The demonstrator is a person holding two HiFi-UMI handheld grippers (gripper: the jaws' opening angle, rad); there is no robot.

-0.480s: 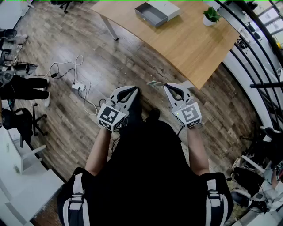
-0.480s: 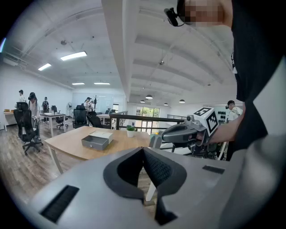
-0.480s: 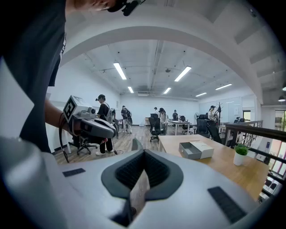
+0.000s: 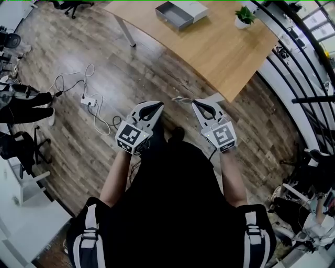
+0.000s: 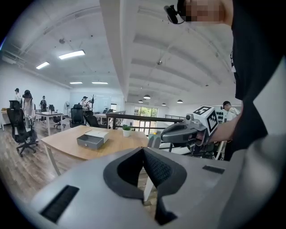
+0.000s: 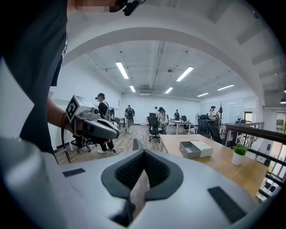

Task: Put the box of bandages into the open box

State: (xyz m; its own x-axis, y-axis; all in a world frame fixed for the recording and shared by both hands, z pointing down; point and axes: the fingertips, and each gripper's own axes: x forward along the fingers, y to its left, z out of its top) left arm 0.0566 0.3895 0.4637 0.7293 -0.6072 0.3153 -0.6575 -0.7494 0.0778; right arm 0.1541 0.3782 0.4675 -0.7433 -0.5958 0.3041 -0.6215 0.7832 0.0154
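The grey plastic left gripper is pinched shut on nothing. Far ahead, on the light wooden table, sits the open grey box with a flat white box touching it, maybe the bandages. Both lie well away, straight in front, no nearer to one hand. The grey right gripper is pinched shut and empty too.

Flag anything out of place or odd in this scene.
Nothing spilled or damaged. A white power strip and its cables lie loose on the floor left of the person, a possible trip risk. No box of bandages shows in any view; the open box waits on the table. The left tool and right tool are shut, empty.
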